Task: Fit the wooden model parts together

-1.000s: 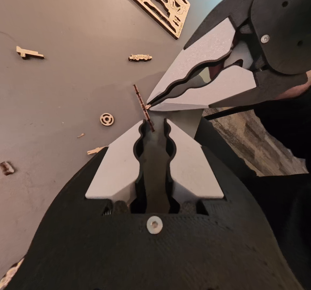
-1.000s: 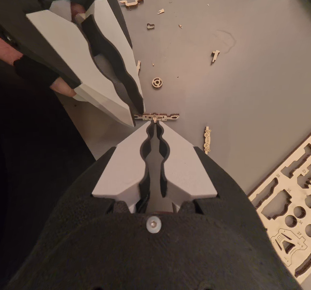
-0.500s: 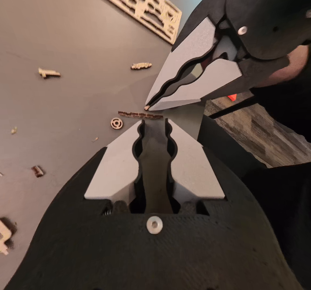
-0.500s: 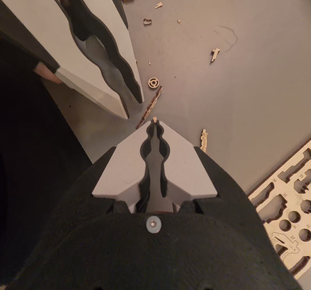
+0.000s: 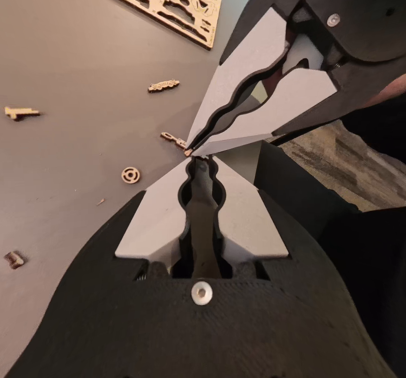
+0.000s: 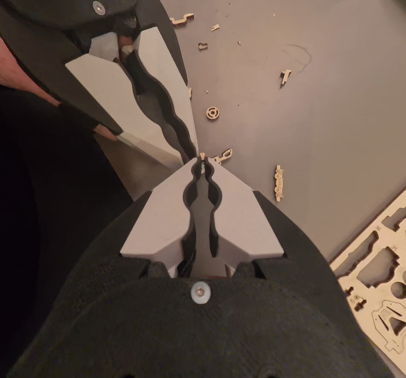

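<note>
My left tongs [image 5: 201, 158] lost the slotted strip [image 5: 173, 140]; it now sits just right of the wheel disc [image 5: 131, 175]. They've narrowed at its end, grip unclear. My right tongs [image 6: 202, 160] still pinch the peg [image 6: 202, 155], so I must realign

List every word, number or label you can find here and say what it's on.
Engraved numbers beside the cut-outs of the wooden parts sheet, right wrist view: legible, but I don't copy writing out.
Tiny marks along the same sheet's short edge, left wrist view: too small to read.
Nothing else in view shows writing.
</note>
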A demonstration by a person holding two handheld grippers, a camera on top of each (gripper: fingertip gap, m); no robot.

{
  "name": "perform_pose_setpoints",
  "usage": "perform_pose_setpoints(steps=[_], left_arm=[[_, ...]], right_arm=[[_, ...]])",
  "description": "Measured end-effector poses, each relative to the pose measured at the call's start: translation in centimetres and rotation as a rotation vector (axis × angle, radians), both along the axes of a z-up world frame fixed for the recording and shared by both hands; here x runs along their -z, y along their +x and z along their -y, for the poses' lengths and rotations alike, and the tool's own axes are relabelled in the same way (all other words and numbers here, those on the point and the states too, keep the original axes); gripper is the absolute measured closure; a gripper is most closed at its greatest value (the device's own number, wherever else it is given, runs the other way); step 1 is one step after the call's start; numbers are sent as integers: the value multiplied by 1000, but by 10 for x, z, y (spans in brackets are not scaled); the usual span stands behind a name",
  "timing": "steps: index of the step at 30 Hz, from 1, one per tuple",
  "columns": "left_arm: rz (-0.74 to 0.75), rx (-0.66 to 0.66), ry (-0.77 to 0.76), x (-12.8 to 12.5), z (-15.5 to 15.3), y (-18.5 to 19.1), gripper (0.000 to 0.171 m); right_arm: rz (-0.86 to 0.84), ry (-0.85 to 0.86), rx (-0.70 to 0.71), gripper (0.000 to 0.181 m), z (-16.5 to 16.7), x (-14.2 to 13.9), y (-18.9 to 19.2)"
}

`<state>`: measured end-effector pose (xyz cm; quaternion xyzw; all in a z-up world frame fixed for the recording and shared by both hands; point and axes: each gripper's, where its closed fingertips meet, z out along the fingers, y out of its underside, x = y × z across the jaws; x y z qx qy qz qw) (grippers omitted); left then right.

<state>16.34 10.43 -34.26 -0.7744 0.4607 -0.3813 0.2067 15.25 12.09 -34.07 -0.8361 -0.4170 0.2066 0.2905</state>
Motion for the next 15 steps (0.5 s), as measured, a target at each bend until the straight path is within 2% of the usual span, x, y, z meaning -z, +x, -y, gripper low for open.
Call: perform_pose_setpoints(steps=[5, 6, 15], left_arm=[[6, 21, -7, 0, 4, 9, 160], [-6, 13, -10, 1, 3, 8, 154], [6, -48, -23, 0, -6, -15, 142]], right_arm=[[7, -8, 21, 181, 4, -2, 9], [10, -10, 21, 181, 4, -1, 9], [8, -4, -3, 181, 3, 0, -4]])
